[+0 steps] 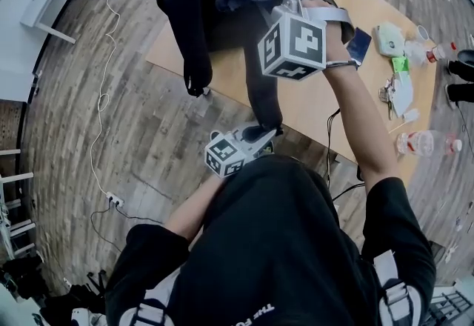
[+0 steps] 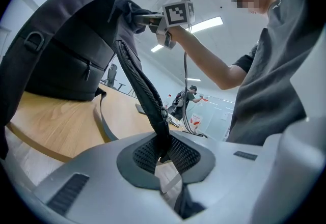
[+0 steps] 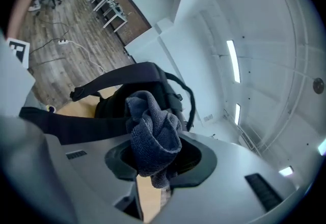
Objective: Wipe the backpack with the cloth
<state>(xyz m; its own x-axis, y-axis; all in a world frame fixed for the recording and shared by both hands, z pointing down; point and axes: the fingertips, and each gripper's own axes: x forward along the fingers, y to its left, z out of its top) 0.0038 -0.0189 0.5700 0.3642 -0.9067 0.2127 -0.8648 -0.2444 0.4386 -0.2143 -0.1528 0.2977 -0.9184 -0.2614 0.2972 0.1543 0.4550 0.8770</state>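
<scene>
1. On the wooden counter [image 1: 237,80], near its edge, stands the dark backpack [image 1: 200,6].
2. The right gripper [image 3: 155,164] has its fingers clamped on the bunched grey-blue cloth [image 3: 153,129], which bulges out ahead of them at the backpack's top.
3. The left gripper [image 2: 162,157] has its fingers pinched on the end of the padded strap [image 2: 136,75], which stretches down from the bag past the counter's edge.

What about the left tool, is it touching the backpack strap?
Touching. The left gripper view shows the strap pinched between the left tool's pads, running up to the backpack.
</scene>
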